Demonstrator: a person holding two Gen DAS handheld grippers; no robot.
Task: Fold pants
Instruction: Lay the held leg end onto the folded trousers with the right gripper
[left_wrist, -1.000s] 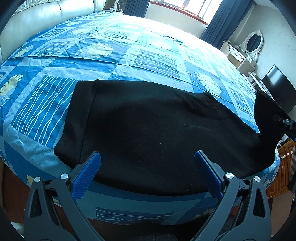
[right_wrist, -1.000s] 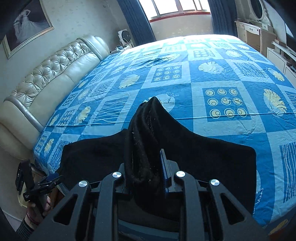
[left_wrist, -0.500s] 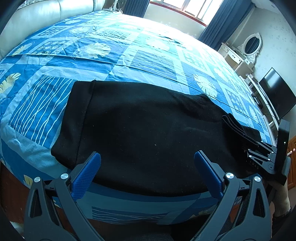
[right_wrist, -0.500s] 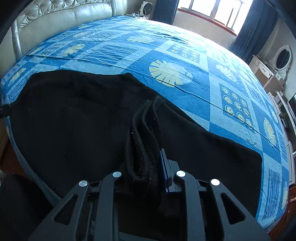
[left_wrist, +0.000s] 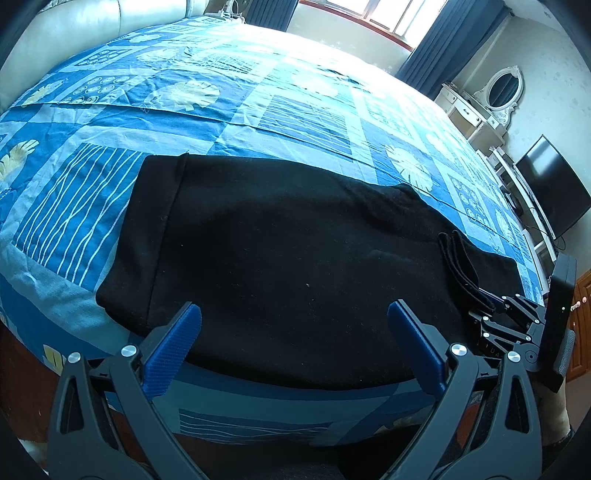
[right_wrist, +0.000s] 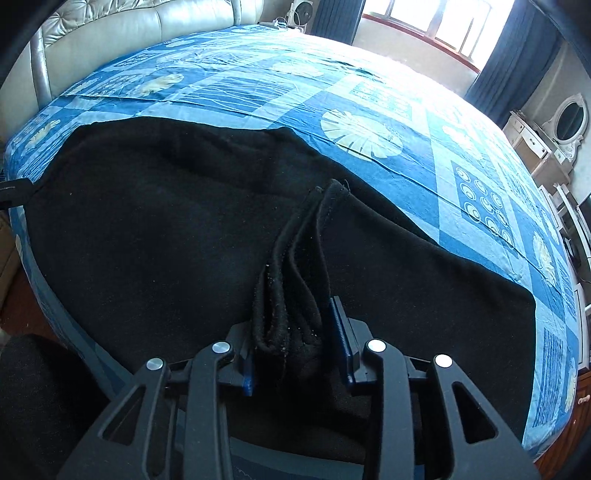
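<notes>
The black pants (left_wrist: 280, 251) lie spread flat along the near edge of the bed. My left gripper (left_wrist: 293, 332) is open and empty, its blue pads just above the pants' near edge. My right gripper (right_wrist: 295, 343) is shut on a bunched fold of the pants' edge (right_wrist: 295, 273), held low over the cloth. It also shows in the left wrist view (left_wrist: 491, 317) at the right, with the fold (left_wrist: 461, 266) in it. The pants fill the middle of the right wrist view (right_wrist: 155, 251).
The bed has a blue patterned sheet (left_wrist: 280, 110) and a padded headboard (right_wrist: 122, 40) at the far left. A white dresser with an oval mirror (left_wrist: 502, 88) and a dark TV (left_wrist: 550, 192) stand to the right. Windows with dark curtains are behind.
My right gripper has lowered the lifted end of the pants and carried it left over the rest of the cloth. The left gripper has stayed open and nearly still.
</notes>
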